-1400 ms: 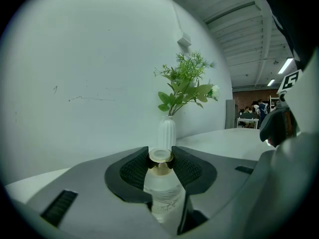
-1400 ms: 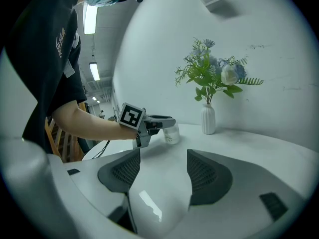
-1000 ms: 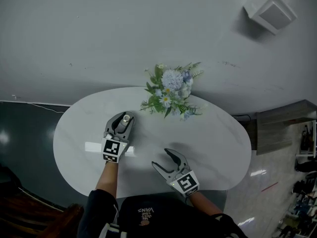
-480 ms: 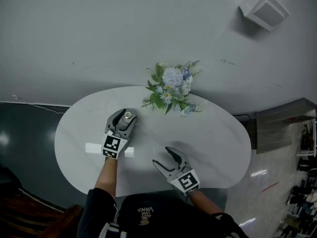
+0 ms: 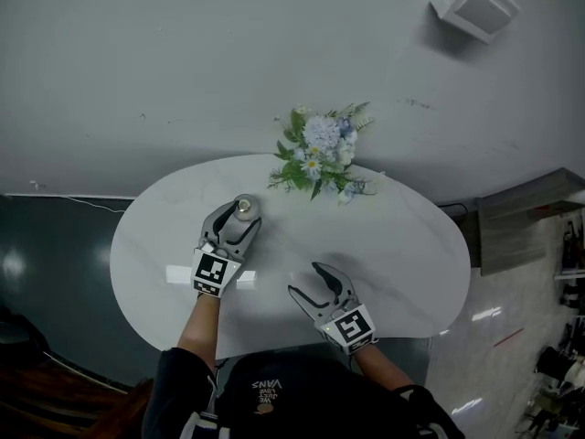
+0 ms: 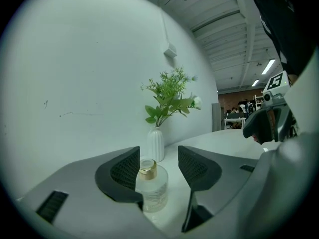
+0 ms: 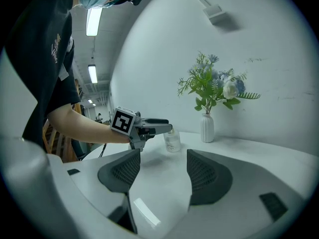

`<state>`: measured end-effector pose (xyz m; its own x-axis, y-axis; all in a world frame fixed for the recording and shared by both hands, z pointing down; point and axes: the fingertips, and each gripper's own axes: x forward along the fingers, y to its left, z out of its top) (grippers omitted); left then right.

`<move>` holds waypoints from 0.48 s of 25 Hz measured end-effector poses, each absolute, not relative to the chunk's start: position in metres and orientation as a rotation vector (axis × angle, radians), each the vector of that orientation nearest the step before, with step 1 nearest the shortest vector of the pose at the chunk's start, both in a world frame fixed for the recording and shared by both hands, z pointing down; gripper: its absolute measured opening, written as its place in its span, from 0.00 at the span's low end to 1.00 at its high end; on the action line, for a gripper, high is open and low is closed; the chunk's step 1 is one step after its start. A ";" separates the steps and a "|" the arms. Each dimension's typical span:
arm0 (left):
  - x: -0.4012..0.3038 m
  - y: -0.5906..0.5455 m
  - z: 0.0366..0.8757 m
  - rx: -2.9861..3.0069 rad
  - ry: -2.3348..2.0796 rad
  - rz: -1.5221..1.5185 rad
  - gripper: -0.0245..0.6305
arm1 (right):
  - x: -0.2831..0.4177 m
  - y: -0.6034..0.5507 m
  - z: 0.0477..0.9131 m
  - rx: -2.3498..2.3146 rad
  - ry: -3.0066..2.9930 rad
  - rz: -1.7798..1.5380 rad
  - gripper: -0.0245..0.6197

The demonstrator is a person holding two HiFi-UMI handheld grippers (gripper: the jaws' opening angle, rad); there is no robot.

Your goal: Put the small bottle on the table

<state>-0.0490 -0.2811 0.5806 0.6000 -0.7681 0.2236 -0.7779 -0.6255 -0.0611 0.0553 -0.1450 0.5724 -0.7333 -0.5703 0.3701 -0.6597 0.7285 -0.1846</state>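
Observation:
A small clear bottle (image 5: 243,207) with a gold cap stands upright on the white oval table (image 5: 402,245). My left gripper (image 5: 237,219) is open around it; its jaws have just been opening. In the left gripper view the bottle (image 6: 151,190) sits close to the left pad, with a gap to the right pad. My right gripper (image 5: 306,280) is open and holds nothing, nearer the table's front edge. From the right gripper view, the bottle (image 7: 173,141) shows past the tips of the left gripper (image 7: 157,125).
A white ribbed vase of blue and white flowers (image 5: 320,149) stands at the back of the table, just beyond the bottle, and also shows as the vase (image 6: 155,144) in the left gripper view. A grey wall rises behind the table.
The left gripper's jaws have spread wider around the bottle, and the bottle now stands nearer their tips. The right gripper has stayed where it was.

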 end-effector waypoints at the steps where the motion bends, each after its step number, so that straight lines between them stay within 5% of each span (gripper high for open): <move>1: -0.049 -0.277 0.578 2.780 -1.330 0.354 0.41 | 0.055 -0.144 0.573 0.966 -2.641 0.442 0.45; 12: -0.051 -0.231 0.551 2.845 -1.260 0.328 0.40 | 0.041 -0.131 0.562 1.044 -2.659 0.394 0.45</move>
<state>-0.0508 -0.2307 0.5510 0.6537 -0.7310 0.1959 -0.7336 -0.6756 -0.0728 0.0412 -0.1311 0.5622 -0.7090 -0.6217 0.3330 -0.6916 0.7054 -0.1555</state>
